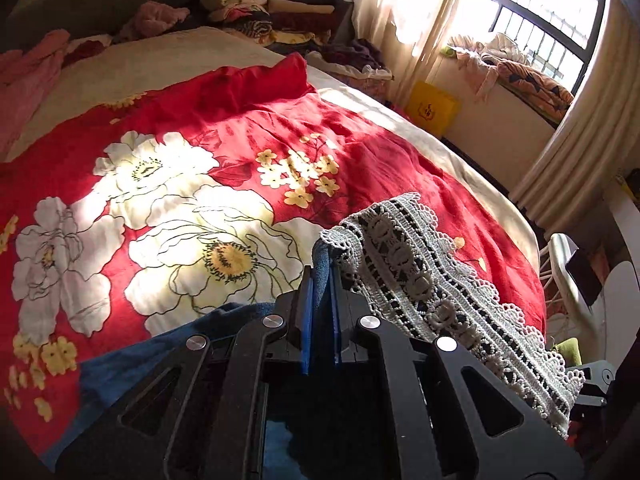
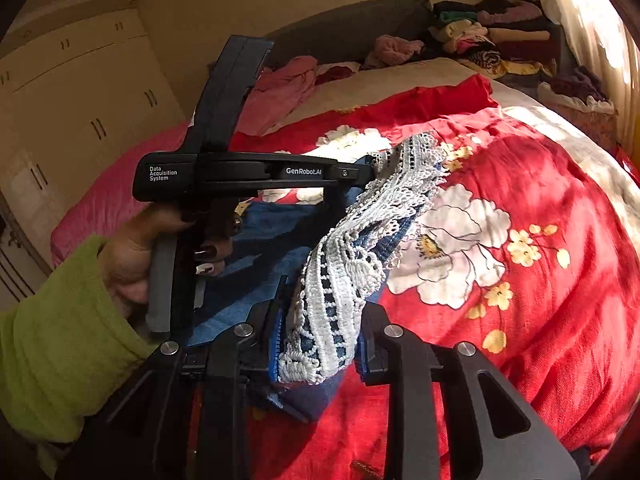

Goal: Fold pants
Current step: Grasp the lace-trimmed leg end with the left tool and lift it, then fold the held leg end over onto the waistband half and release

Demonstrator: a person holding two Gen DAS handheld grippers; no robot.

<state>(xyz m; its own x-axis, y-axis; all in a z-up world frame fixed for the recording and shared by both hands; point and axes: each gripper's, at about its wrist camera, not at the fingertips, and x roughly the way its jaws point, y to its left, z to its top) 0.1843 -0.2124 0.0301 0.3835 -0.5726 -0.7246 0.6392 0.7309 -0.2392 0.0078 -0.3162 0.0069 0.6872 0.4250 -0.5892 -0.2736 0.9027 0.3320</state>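
The pants are blue denim (image 1: 168, 354) with a white lace-trimmed hem (image 1: 432, 280). They lie on a red floral bedspread (image 1: 360, 152). My left gripper (image 1: 320, 276) is shut on the hem's corner and holds it up; it also shows in the right wrist view (image 2: 370, 170), held by a hand in a green sleeve (image 2: 60, 340). My right gripper (image 2: 320, 308) is shut on the lace hem (image 2: 344, 280) further along; the hem hangs between the two grippers above the denim (image 2: 276, 236).
Stacks of folded clothes (image 1: 280, 8) sit at the bed's far end, pink garments (image 1: 24, 76) at its left. Curtains (image 1: 572, 160), a window and a yellow bag (image 1: 432, 108) are on the right. A wardrobe (image 2: 80, 92) stands left of the bed.
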